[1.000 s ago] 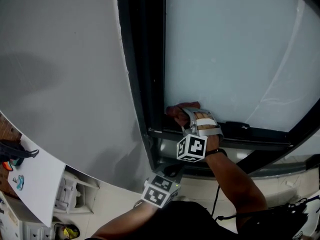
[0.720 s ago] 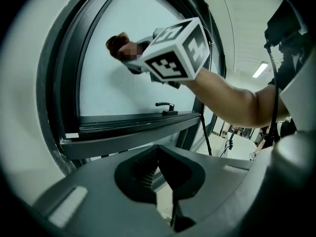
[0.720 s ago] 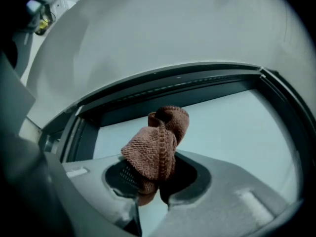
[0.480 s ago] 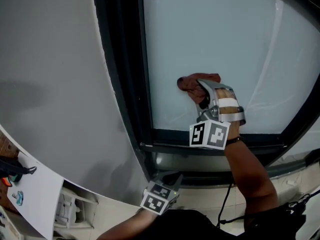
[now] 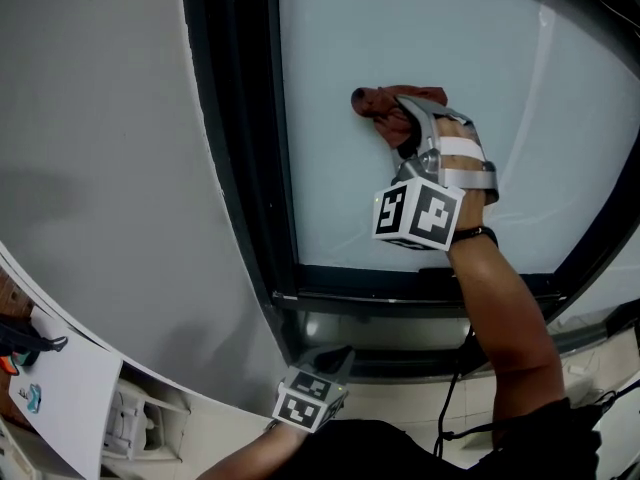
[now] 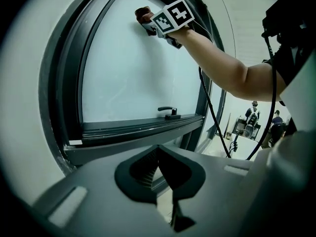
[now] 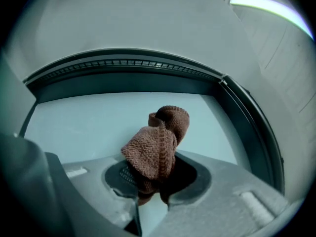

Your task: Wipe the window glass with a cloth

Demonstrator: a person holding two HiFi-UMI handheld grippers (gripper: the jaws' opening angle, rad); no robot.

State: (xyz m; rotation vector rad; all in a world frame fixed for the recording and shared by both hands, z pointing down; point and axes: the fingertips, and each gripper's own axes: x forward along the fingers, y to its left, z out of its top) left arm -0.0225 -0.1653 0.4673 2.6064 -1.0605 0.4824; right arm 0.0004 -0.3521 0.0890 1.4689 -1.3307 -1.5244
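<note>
Wiping under way. I hold the cloth [image 5: 385, 103] in the right tongs [image 5: 400, 120], up against the window glass [image 5: 420, 28] in the upper left part of the pane, near the dark frame [image 5: 240, 168] but not on it. From the head view the bunched end of the cloth looks pressed to the glass; I cannot confirm contact from the right gripper view, where the wad only blocks the pane behind it.

Progress, as a judgement: mid-task. The glass reads pale and even nearly everywhere. A few faint slanting lines show on the right side of the pane. Whether they are smears or reflections I cannot tell. Nothing marks off wiped areas from unwiped ones, so I count the right side and the top edge as left to cover.

Right tongs: jaws closed down on the lower end of the brown knitted cloth, which is folded into a thick wad that stands up out of the pads. Grip looks firm, with plenty of cloth clear of the tips.

Left tongs [image 6: 158, 167]: jaws together, nothing between them. They hang low, below the sill, well apart from the glass, pointing toward the window handle [image 6: 169, 112]. Idle.
</note>
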